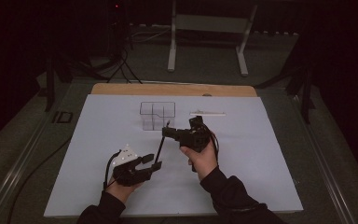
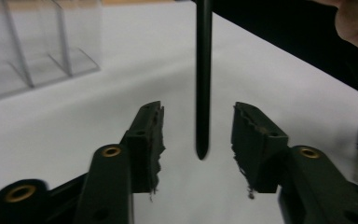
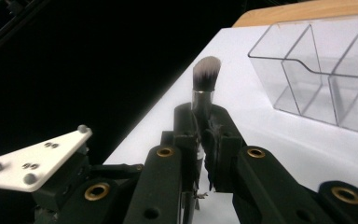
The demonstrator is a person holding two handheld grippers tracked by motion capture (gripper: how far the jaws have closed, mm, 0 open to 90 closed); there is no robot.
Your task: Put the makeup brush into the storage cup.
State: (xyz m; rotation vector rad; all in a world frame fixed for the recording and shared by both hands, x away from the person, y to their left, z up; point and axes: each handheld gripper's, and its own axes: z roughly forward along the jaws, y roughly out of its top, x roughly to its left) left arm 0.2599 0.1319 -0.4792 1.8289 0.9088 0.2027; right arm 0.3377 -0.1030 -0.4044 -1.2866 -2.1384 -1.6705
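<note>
Inspection, high view plus both tool cams.

Right tool: clenched on a makeup brush near its ferrule. In the right tool cam the pads pressed the metal ferrule from both sides, and the bristle head, dark with pale tips, stood out just beyond the jaws. From the high view the black handle ran down and toward the person, ending by the left tool.

Left tool: released. In its own cam the jaws stood apart, with the brush handle hanging between them; the handle's rounded end sat about level with the pads, w/ a gap on each side. Neither pad touched it. The foam on both pads looked frayed at the edges.

Brush location: held off the desk by the right tool alone, slanted, above the white sheet, roughly between the two hands. Whether the handle tip cleared the sheet, I couldn't tell.

Other items: clear plastic organiser w/ several compartments stood on the sheet, beyond the brush and apart from it. A thin pale stick-like object lay to the organiser's right; too small to identify. The grey three-cornered plate topped the left tool.
</note>
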